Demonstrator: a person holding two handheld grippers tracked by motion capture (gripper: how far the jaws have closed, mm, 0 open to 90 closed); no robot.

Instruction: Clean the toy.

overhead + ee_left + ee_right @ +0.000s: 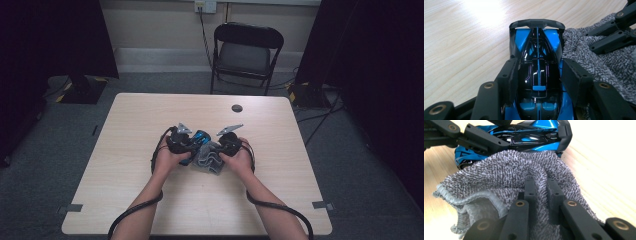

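With my left gripper point(537, 80) clamped on the blue-and-black toy car point(537, 62) at the middle of the wooden table point(150, 200) and my right gripper point(541, 186) pinching the grey cloth point(506, 167) against its side, I judge I'm mid-wipe, and next I rub along the bodywork.

Blue-and-black toy car point(537, 75), speckled grey cloth point(524, 170)

bare table point(150, 200) all round toy car point(200, 139) and cloth point(210, 162).
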